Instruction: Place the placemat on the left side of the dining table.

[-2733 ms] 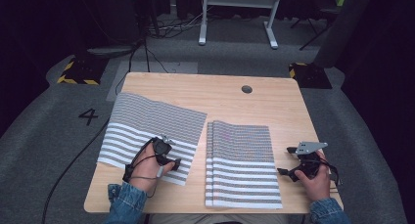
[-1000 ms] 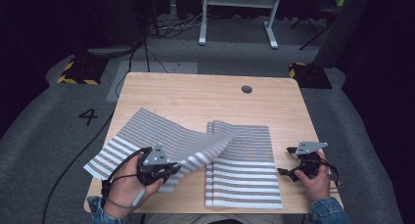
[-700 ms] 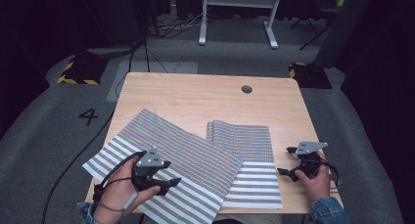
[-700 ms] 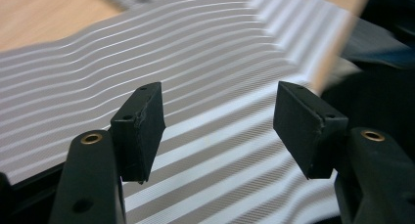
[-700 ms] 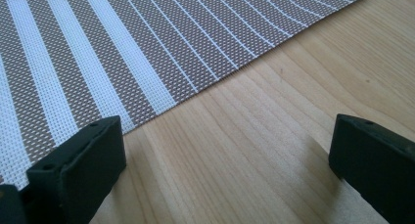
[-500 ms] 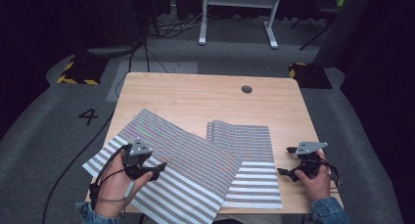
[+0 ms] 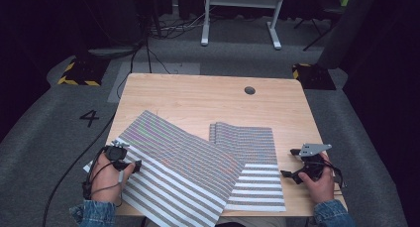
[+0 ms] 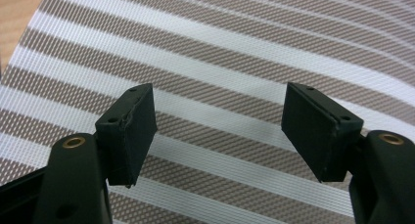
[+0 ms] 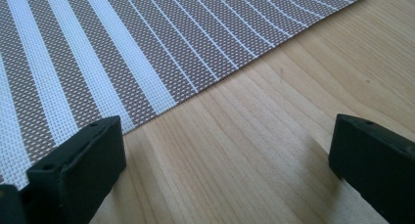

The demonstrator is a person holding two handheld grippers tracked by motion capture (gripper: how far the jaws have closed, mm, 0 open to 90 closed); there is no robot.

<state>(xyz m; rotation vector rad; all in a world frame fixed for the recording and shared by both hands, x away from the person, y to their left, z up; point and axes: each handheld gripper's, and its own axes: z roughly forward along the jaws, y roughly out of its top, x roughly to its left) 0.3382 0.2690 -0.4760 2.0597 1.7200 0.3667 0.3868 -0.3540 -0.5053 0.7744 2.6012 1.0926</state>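
Dark floor and cables surround the wooden bench [image 7: 198,95], which carries two striped placemats. One striped mat [image 7: 178,170] lies skewed across the near left, its near corner cut off at the frame's lower edge and its right corner hiding part of the second mat [image 7: 255,180]. At the first mat's left edge, the left gripper [image 7: 130,166] has just been opening its jaws; they stand apart above the weave, nothing between them. Beside the second mat, the right gripper [image 7: 291,175] rests over bare wood, jaws released.
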